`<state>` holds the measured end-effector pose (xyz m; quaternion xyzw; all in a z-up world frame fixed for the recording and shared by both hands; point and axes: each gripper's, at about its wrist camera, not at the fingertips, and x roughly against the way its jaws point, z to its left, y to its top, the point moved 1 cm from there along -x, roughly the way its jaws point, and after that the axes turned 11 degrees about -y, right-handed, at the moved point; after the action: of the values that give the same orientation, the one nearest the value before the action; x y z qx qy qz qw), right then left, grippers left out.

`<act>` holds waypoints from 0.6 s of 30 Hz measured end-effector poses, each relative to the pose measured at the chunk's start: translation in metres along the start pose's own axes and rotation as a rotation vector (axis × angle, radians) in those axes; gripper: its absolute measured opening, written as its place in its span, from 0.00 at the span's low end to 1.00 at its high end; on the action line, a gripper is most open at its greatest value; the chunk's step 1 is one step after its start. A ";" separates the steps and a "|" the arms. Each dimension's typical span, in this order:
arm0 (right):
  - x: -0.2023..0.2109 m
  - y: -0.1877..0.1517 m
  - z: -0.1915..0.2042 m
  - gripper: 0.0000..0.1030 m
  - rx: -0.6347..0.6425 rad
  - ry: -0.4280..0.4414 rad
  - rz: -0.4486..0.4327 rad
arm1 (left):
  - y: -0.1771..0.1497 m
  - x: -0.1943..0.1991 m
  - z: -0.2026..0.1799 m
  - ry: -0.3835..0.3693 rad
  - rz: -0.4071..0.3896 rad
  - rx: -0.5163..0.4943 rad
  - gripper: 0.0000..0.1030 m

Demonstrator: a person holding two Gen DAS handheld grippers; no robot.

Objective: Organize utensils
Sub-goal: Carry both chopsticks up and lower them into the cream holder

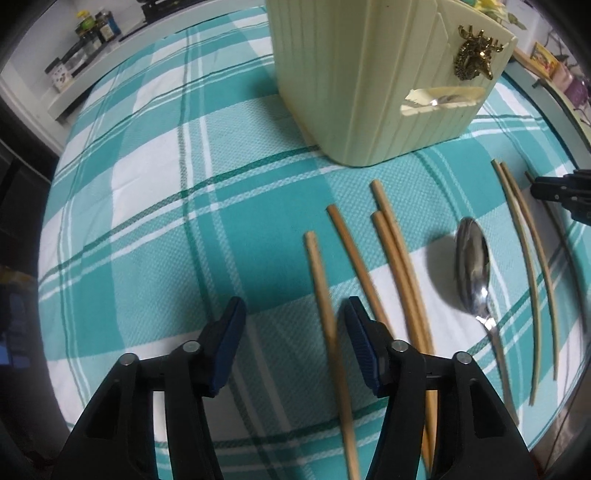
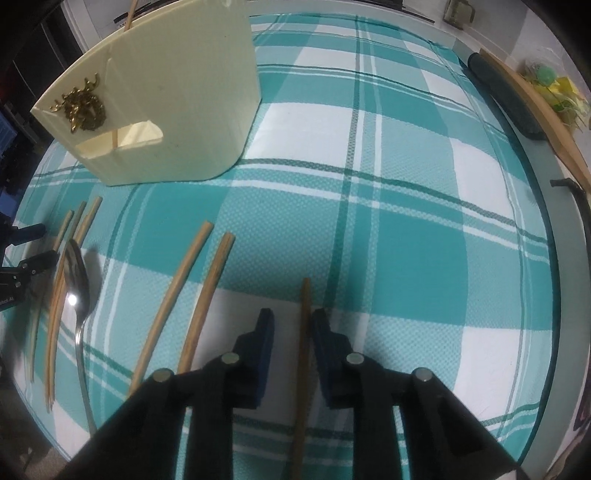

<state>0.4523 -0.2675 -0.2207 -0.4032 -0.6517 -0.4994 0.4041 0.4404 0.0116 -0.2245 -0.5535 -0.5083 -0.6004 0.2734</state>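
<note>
On the teal plaid cloth [image 1: 155,206] lie several wooden chopsticks and a steel spoon [image 1: 472,266], all in front of a cream ribbed utensil holder [image 1: 369,81] that bears a gold ornament. My left gripper [image 1: 295,314] is open; a light chopstick [image 1: 319,280] lies between its jaws, close to the right pad. In the right wrist view my right gripper [image 2: 291,325] straddles a dark brown chopstick [image 2: 305,332] that runs beside its right pad with a gap on the left side. The spoon [image 2: 75,280] and the holder [image 2: 166,92] sit to its left.
Bottles stand on a shelf [image 1: 92,33] beyond the table's far left. A dark roll [image 2: 506,99] and a wooden board [image 2: 539,114] lie along the right edge. Through the holder's window a chopstick [image 2: 115,138] stands inside. Bare cloth [image 2: 424,240] stretches right of the utensils.
</note>
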 end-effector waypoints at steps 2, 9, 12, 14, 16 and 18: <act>0.000 0.003 -0.001 0.08 -0.010 -0.004 -0.010 | 0.003 0.000 -0.005 -0.032 -0.001 -0.006 0.26; 0.008 -0.001 -0.007 0.05 -0.056 0.026 -0.059 | 0.003 0.015 -0.013 -0.031 -0.061 0.007 0.05; 0.028 -0.007 -0.012 0.05 -0.066 0.040 -0.114 | -0.001 0.044 -0.011 -0.046 -0.136 0.032 0.05; 0.047 -0.010 -0.015 0.05 -0.062 0.054 -0.166 | -0.005 0.068 -0.011 -0.047 -0.197 0.034 0.05; 0.070 -0.016 -0.016 0.05 -0.054 0.069 -0.224 | -0.012 0.094 -0.012 -0.053 -0.260 0.033 0.05; 0.095 -0.021 -0.016 0.05 -0.043 0.076 -0.292 | -0.022 0.122 -0.014 -0.062 -0.324 0.032 0.05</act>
<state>0.4014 -0.2752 -0.1369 -0.2934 -0.6768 -0.5816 0.3430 0.3861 0.0349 -0.1141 -0.4779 -0.6088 -0.6111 0.1661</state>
